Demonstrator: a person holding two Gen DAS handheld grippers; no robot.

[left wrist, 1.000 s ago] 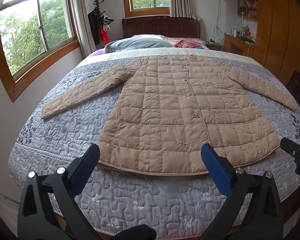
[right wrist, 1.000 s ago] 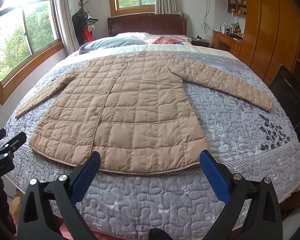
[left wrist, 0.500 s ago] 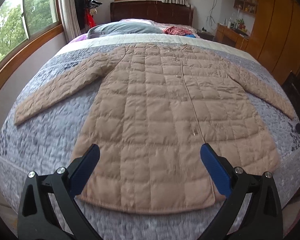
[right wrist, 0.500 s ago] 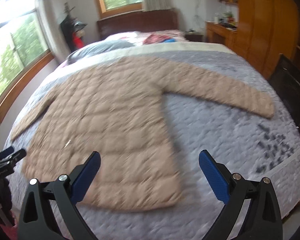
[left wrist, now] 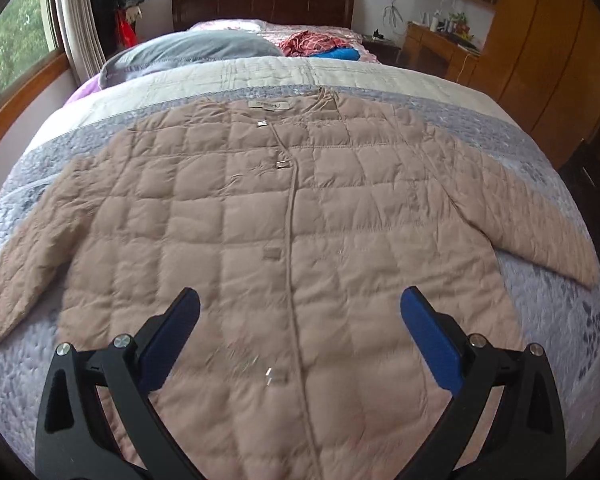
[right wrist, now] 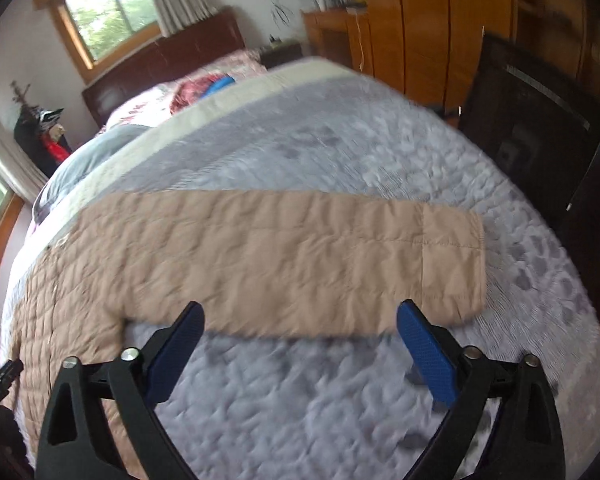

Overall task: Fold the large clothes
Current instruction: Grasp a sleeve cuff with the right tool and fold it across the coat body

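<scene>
Coat (left wrist: pixel 292 240): lying flat, unfolded.
Left gripper (left wrist: pixel 300 320): spread, hovering empty.
Right gripper (right wrist: pixel 300 328): spread, nearing sleeve (right wrist: pixel 320 264).
Remaining: all folding.

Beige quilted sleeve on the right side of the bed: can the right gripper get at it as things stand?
Probably yes. The right gripper is open and points at the beige quilted sleeve, which lies flat on the grey quilted bedspread. Nothing sits on the sleeve or between it and the blue fingertips.

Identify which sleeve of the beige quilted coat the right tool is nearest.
The sleeve with its cuff toward the wooden wardrobe; the other sleeve lies window-side.
</scene>
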